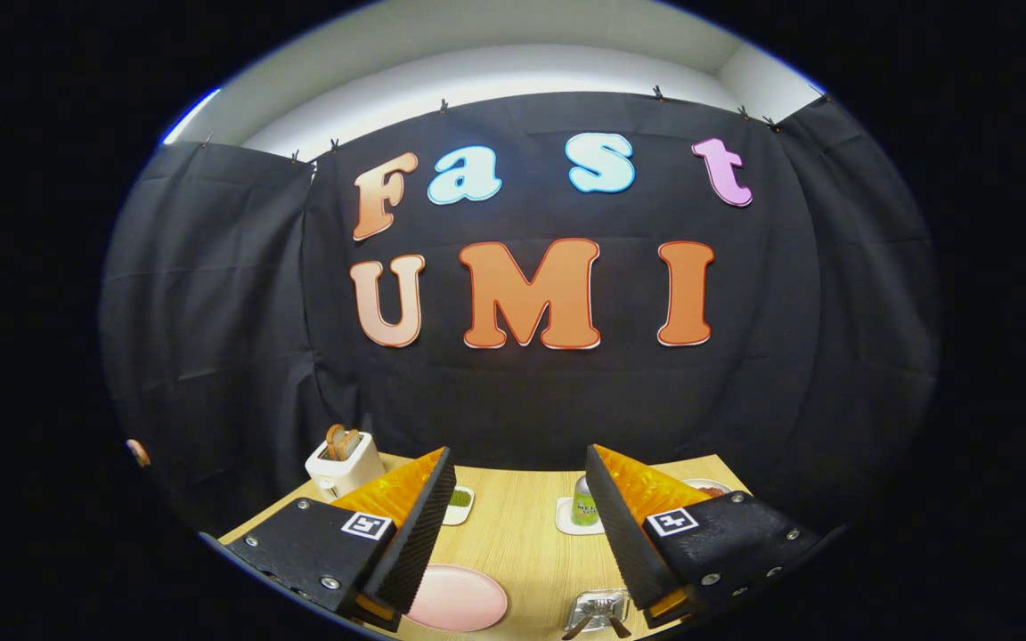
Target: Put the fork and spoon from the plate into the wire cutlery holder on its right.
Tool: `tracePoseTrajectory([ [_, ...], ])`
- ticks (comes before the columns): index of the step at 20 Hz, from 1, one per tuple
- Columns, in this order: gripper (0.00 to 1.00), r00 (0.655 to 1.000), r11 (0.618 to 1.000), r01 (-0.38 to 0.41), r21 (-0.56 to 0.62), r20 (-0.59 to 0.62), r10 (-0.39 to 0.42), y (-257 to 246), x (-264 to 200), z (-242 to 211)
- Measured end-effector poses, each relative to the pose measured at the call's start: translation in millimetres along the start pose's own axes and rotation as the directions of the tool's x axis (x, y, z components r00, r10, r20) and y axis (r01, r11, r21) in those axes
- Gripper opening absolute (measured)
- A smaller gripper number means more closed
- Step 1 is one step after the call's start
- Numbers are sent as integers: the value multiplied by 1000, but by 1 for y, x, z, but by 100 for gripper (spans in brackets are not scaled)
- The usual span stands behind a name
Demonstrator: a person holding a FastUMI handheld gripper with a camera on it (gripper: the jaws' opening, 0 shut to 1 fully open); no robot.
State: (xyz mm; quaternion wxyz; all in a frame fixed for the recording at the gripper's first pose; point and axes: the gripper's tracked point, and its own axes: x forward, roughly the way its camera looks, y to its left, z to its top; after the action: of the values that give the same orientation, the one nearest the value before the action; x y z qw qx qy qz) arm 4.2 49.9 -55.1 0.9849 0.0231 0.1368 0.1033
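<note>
Now the tool [520, 481] hangs wide, level above the table [522, 534] — apparently cutlery in the holder [598, 610].

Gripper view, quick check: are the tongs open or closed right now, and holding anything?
Tongs: open, fingers wide apart and holding nothing, raised above the wooden table, with the pink plate and wire cutlery holder below.

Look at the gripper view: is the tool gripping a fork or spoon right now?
No. The tool is open, with only bare wooden table between its fingers, and the pink plate lies below them.
</note>
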Motion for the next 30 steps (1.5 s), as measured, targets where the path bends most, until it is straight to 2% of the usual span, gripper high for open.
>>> tracePoseTrajectory([
  [7,88,997,997,34,-69,74,-28,2,-6,21],
  [17,88,993,998,44,-39,110,-39,1,-10,30],
  [24,97,991,998,46,-35,129,-42,6,-10,26],
  [30,97,989,998,56,-34,141,-51,5,-9,26],
])
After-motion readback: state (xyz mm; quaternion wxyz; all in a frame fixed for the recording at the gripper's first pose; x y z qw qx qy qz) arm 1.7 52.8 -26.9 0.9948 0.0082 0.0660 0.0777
